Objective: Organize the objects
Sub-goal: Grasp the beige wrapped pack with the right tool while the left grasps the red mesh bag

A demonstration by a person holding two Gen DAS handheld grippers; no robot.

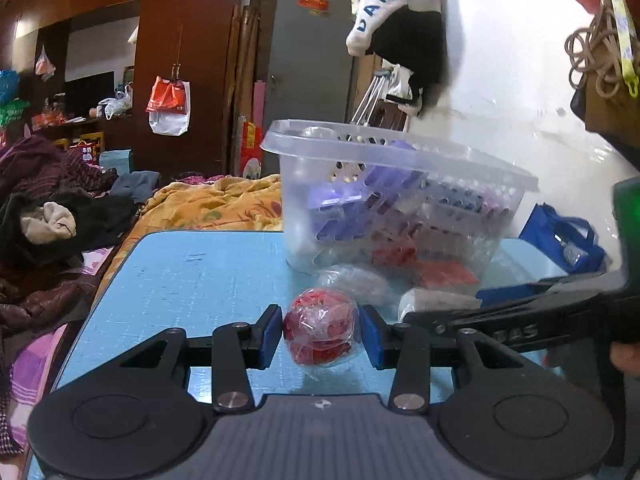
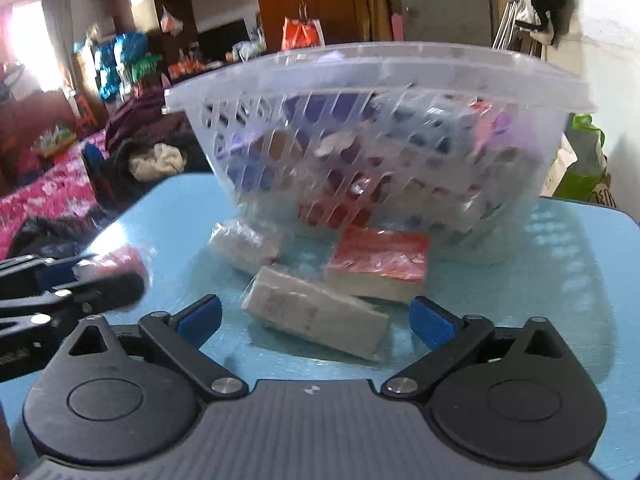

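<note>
Between left fingers [image 1: 320, 330]: red wrapped ball [image 1: 320, 326], pinched, seemingly for basket [image 1: 400, 152]
Between right fingers [image 2: 316, 320]: pale packet [image 2: 316, 316], straddled wide, ungripped

Dark wooden wardrobes [image 1: 120, 60], grey door [image 1: 308, 52], white wall [image 1: 512, 60], cluttered bed [image 1: 60, 200], bright window [image 2: 32, 48].

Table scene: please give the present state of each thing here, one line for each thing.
Left gripper: shut on the red wrapped ball.
Red wrapped ball: on the table, held between the blue pads.
Right gripper: open, white wrapped packet between its pads, not gripped.
White wrapped packet: lying flat on the table.
Red packet: lying against the basket.
Basket: upright, partly filled.
Table: bears everything.
</note>
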